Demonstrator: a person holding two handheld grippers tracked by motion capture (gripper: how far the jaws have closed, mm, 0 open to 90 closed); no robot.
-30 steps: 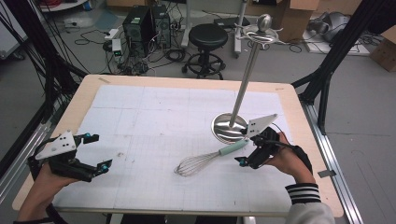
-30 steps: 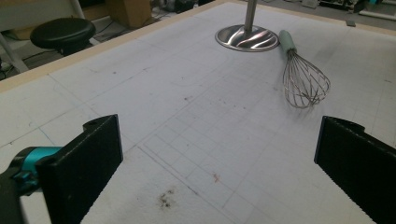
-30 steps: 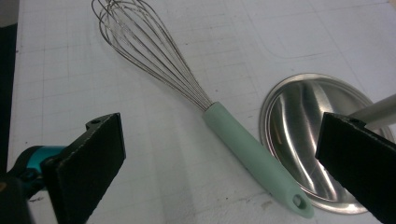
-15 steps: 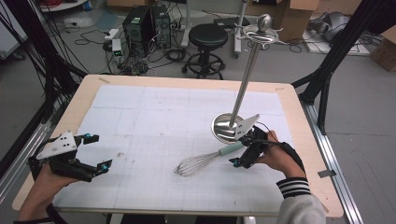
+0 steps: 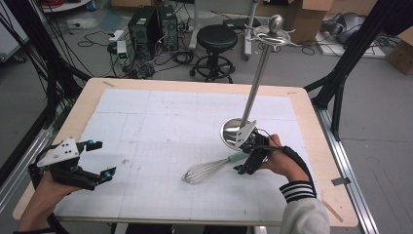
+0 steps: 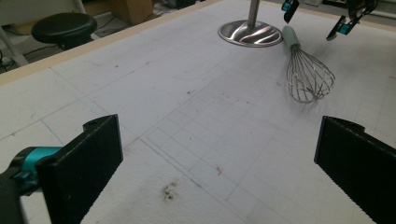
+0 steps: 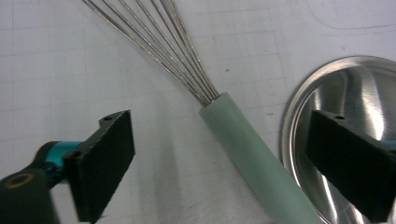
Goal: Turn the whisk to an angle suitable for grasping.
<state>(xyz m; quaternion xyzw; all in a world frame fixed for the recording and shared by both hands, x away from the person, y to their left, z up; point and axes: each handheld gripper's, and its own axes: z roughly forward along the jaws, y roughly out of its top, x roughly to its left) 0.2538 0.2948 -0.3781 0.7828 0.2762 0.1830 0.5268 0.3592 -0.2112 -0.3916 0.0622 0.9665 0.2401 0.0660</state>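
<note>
A wire whisk (image 5: 209, 168) with a pale green handle (image 7: 252, 154) lies on the white gridded mat (image 5: 170, 122), its handle end beside the round base of a metal stand (image 5: 236, 131). My right gripper (image 5: 245, 158) points down over that handle. Its jaws have just been closing and straddle the handle (image 5: 237, 157), one on each side, with a gap still showing at both pads. At the mat's near left my left gripper (image 5: 103, 158) hovers open, nothing between its jaws. In the left gripper view the whisk (image 6: 306, 74) and stand base (image 6: 250, 33) lie far ahead.
The stand's pole rises from its base to a hooked top (image 5: 275, 31). Its shiny base (image 7: 345, 88) lies right under my right gripper's outer jaw. The wooden table rim (image 5: 87, 102) frames the mat. A stool (image 5: 216, 36) and computer cases stand on the floor behind.
My right gripper has moved left and down from beside the stand base onto the whisk handle, which now lies between its jaws. The left gripper and the whisk have stayed put.
</note>
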